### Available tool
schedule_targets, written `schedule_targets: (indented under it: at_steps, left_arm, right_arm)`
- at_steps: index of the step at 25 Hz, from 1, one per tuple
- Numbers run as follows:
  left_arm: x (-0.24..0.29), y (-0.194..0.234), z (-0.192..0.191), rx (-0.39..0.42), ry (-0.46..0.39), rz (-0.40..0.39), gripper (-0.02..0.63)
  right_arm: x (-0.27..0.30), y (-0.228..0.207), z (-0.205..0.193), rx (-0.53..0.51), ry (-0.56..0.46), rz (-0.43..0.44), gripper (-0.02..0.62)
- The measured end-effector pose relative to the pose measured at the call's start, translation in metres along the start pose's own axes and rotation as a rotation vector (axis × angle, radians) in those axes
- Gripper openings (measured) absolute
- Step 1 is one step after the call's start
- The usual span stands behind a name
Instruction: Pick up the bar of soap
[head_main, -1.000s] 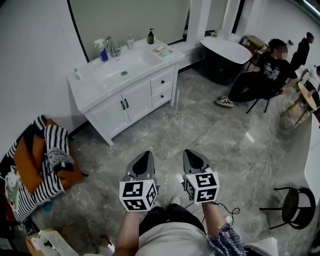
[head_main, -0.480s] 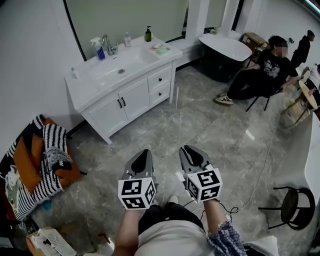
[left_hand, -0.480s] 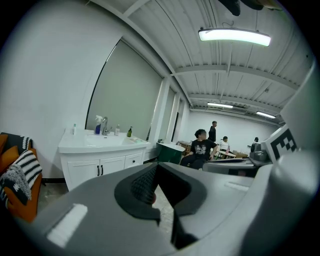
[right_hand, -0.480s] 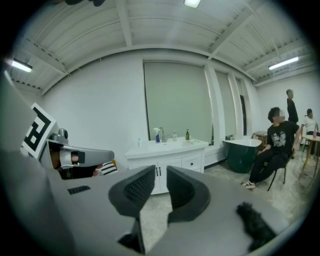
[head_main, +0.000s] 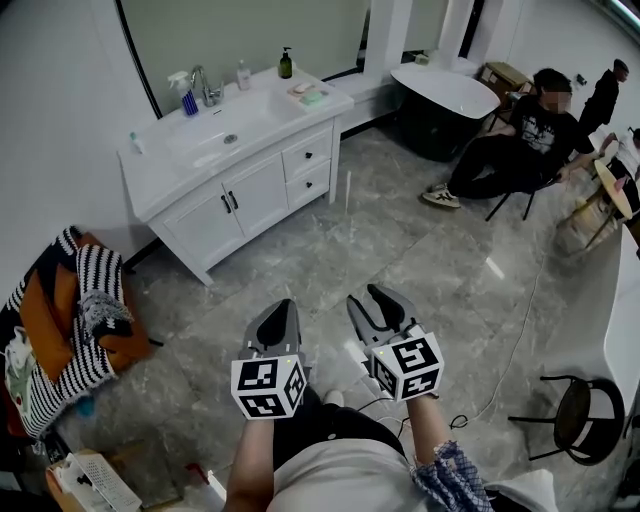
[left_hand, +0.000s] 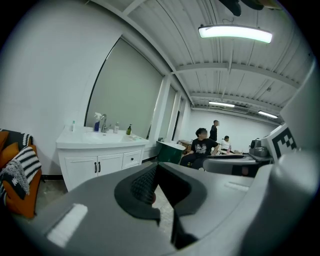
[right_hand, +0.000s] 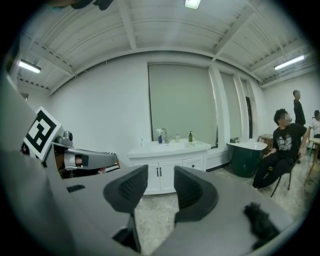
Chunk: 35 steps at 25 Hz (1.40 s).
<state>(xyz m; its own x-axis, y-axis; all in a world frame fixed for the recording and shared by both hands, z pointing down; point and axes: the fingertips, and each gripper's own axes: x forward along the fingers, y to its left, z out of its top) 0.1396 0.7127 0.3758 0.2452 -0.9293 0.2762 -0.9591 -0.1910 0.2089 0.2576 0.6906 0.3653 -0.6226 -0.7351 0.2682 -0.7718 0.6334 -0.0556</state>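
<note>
The bar of soap (head_main: 299, 88), a small pale pinkish lump, sits at the right end of the glossy white vanity top (head_main: 160, 172). It lies well ahead of both grippers, across grey veined floor tiles (head_main: 400, 235). Its long axis is too small to read, and neither gripper is clearly nearer. The left gripper (head_main: 285, 306) is closed, ribbed pads meeting on nothing. The right gripper (head_main: 372, 297) has just been opening and stands parted, empty.

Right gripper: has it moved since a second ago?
Yes: on the right gripper the jaws have just been opening, with nothing between them. Against the white vanity it keeps its place in the head view.
</note>
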Motion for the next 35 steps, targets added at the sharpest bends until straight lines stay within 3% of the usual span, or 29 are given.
schedule_targets:
  at_steps: [11,16,26,35]
  left_arm:
    - [0.034,0.013,0.002,0.015,0.020,0.000,0.008]
    - [0.067,0.038,0.007,-0.016,0.035,0.003,0.008]
    - [0.142,0.079,0.056,0.026,-0.006,-0.013,0.008]
    - [0.188,0.115,0.075,0.016,0.028,-0.041,0.008]
  right_arm:
    - [0.029,-0.013,0.001,0.050,-0.002,0.037,0.153]
    - [0.064,-0.027,0.007,0.011,0.009,0.022,0.153]
    - [0.138,-0.064,0.046,0.080,-0.046,0.012,0.153]
    - [0.194,-0.075,0.061,0.092,-0.025,-0.001,0.153]
